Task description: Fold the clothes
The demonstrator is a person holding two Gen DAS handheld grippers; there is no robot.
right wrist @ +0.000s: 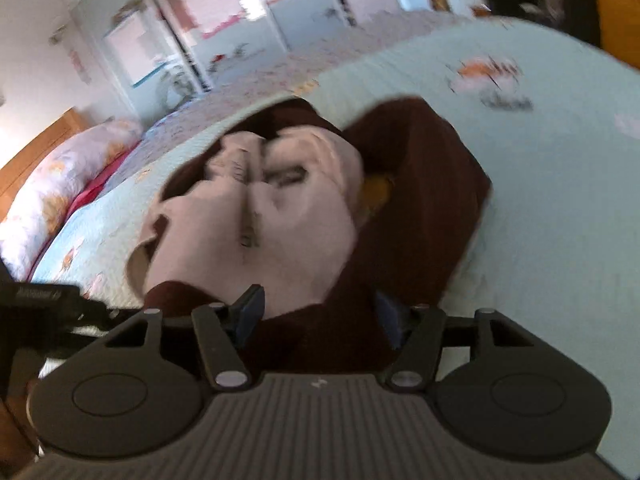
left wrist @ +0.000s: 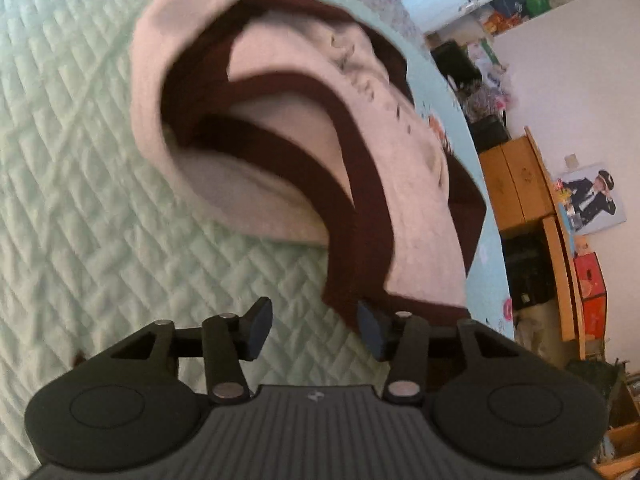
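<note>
My left gripper [left wrist: 316, 330]: jaws apart, nothing pinched, dark hem just beside one pad. My right gripper [right wrist: 320, 314]: jaws apart, cloth between, not squeezed. Pink-and-brown top [left wrist: 288, 120] lies on green quilted bed [left wrist: 80, 160], bunched, lumpy. I think folding barely started; smoothing, folds left.

No text can be read: the dark print on the pale garment [left wrist: 356, 60] at upper centre and the white lettering on the black device [right wrist: 38, 294] at lower left are blurred.
</note>
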